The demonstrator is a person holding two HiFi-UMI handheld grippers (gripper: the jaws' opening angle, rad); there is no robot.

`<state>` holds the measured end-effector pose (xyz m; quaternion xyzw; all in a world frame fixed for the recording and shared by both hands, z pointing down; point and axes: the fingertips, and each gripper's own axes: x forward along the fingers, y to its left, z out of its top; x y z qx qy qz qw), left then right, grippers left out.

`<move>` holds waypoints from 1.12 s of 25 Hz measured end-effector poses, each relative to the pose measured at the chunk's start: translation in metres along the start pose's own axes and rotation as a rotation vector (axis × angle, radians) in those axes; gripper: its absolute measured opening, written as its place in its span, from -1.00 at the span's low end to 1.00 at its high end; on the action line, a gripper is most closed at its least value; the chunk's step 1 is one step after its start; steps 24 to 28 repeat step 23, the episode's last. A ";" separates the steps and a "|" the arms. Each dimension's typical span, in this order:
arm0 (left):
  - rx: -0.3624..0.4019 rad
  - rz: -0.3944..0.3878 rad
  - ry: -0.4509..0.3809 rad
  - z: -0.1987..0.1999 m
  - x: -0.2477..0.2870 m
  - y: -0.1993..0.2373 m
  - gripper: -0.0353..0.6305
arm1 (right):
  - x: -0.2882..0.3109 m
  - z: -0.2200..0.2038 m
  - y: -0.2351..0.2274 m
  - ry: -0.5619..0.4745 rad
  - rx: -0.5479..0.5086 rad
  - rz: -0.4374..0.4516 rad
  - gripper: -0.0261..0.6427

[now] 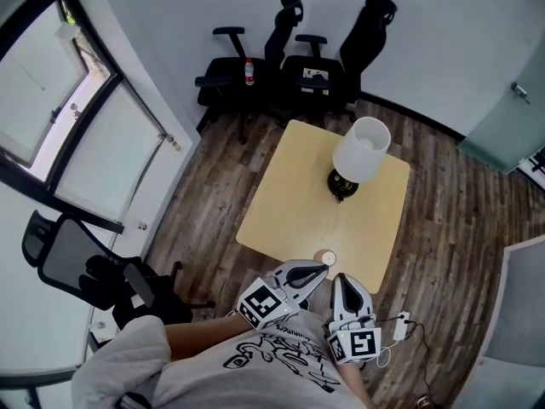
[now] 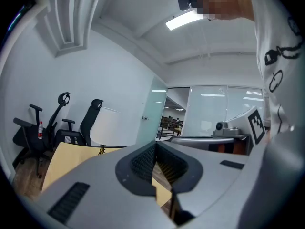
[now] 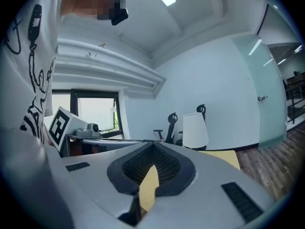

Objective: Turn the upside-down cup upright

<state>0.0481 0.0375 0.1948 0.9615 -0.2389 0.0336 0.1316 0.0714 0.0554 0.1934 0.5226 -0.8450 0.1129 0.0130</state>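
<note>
A small round cup (image 1: 328, 258) stands on the yellow table (image 1: 298, 194) close to its near edge; whether it is upright or upside down cannot be told from above. My left gripper (image 1: 318, 270) is just in front of the cup, its tips close to it, jaws shut and empty. My right gripper (image 1: 340, 280) sits to the right and slightly nearer, also shut on nothing. The left gripper view has the jaws of the left gripper (image 2: 155, 143) meeting over the table (image 2: 71, 159). In the right gripper view the right gripper (image 3: 152, 145) is shut; the cup is hidden in both gripper views.
A lamp with a white shade (image 1: 361, 149) and black base stands at the table's far right, also seen as the lamp (image 3: 194, 130). Black office chairs (image 1: 243, 71) line the far wall. Another chair (image 1: 77, 262) is at lower left. A white plug and cable (image 1: 400, 326) lie on the floor.
</note>
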 end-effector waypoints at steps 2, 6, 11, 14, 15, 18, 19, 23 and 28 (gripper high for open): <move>0.004 -0.006 0.004 -0.005 0.000 -0.002 -0.87 | 0.001 -0.004 0.001 0.007 0.003 -0.002 -0.85; 0.000 0.013 0.003 -0.009 -0.002 0.000 -0.87 | -0.001 -0.007 0.002 0.012 0.009 -0.004 -0.85; -0.027 0.018 0.020 -0.019 -0.005 0.002 -0.87 | -0.001 -0.014 0.002 0.034 0.018 -0.010 -0.85; -0.035 0.013 0.016 -0.019 -0.005 -0.001 -0.87 | -0.004 -0.018 -0.001 0.041 0.027 -0.023 -0.85; -0.036 0.014 0.014 -0.019 -0.005 -0.001 -0.87 | -0.005 -0.019 -0.003 0.042 0.030 -0.027 -0.85; -0.035 0.016 0.014 -0.019 -0.005 0.000 -0.87 | -0.005 -0.019 -0.004 0.040 0.031 -0.033 -0.85; -0.035 0.017 0.014 -0.020 -0.005 0.001 -0.87 | -0.005 -0.020 -0.005 0.040 0.030 -0.034 -0.85; -0.039 0.026 0.018 -0.021 -0.006 0.002 -0.87 | -0.005 -0.023 -0.006 0.047 0.032 -0.035 -0.85; -0.039 0.026 0.018 -0.021 -0.006 0.002 -0.87 | -0.005 -0.023 -0.006 0.047 0.032 -0.035 -0.85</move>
